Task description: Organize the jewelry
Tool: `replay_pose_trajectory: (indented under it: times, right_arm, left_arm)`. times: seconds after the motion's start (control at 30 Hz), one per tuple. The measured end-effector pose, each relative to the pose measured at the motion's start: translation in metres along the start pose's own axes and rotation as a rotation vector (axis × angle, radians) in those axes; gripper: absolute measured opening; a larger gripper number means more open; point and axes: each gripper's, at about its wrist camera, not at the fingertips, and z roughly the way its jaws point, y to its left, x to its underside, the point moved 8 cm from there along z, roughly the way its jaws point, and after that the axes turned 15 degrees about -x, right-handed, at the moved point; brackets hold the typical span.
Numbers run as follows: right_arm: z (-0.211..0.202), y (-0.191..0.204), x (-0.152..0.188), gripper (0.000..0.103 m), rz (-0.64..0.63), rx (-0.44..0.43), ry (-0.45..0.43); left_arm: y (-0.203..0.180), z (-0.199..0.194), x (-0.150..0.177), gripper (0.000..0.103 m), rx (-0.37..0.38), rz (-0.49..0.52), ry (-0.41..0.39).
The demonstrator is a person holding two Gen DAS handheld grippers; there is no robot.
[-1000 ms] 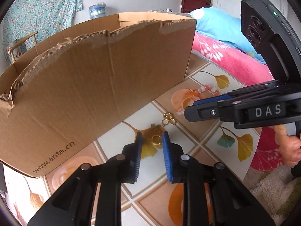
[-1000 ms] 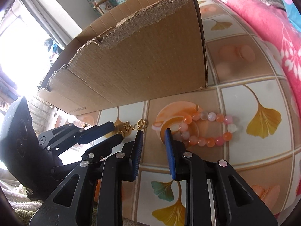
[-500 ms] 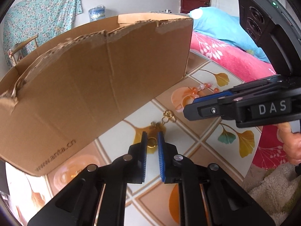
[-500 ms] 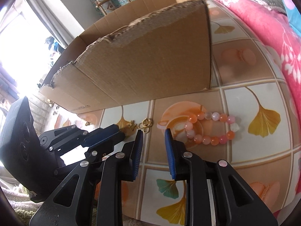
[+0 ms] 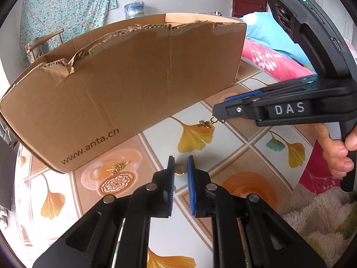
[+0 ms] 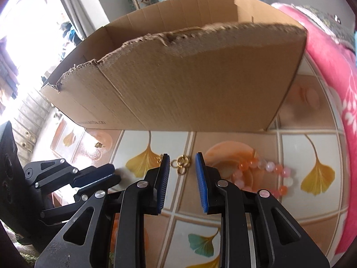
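Right, starting with the left wrist view: my left claw (image 5: pixel 180 159) sits low over the tabletop (image 5: pixel 232 156), its blue pads closed on a small gold ring (image 5: pixel 180 169) pinched right at the tips. Just left of it, a gold earring (image 5: pixel 117 168) lies flat on a peach patch of the pattern, close to the near wall of the cardboard box (image 5: pixel 133 84). That box stands on the far left with a torn top edge. Farther off, a flower charm (image 5: pixel 206 124) rests on a yellow leaf print, and its short chain runs to the tip of the right claw (image 5: pixel 218 111), which reaches in from the right. A hand (image 5: pixel 339 149) grips that tool's handle. A pink blanket (image 5: pixel 274 60) lies at the far right.

Now the right wrist view: my right claw has its jaws partly apart and grips nothing. Some linked gold rings (image 6: pixel 181 164) lie on the tabletop in the gap at its tips, touching neither pad that I can see. A bead bracelet (image 6: pixel 263 174) of orange, pink and white beads lies just to the right. The box fills the far side. The left claw shows at the near left, side-on.
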Motion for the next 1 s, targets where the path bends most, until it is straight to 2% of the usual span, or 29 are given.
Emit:
replay_pose_trajectory:
  times: [0.37,0.43,0.57,1.0]
  right_arm:
    - [0.018,0.012,-0.006,0.017,-0.092,0.067,0.02]
    - [0.022,0.018,-0.003,0.01,-0.117,0.088,0.024]
    - [0.024,0.025,-0.002,0.009,-0.141,0.101,0.025]
    - [0.005,0.03,-0.001,0.007,-0.04,0.011,-0.053]
  left_arm:
    - [-0.002,0.001,0.0,0.011,-0.007,0.0,-0.006]
    - [-0.002,0.001,0.0,0.011,-0.007,-0.001,-0.006]
    - [-0.001,0.0,0.0,0.011,-0.008,-0.004,-0.008]
    - [0.0,-0.001,0.0,0.011,-0.009,-0.007,-0.01]
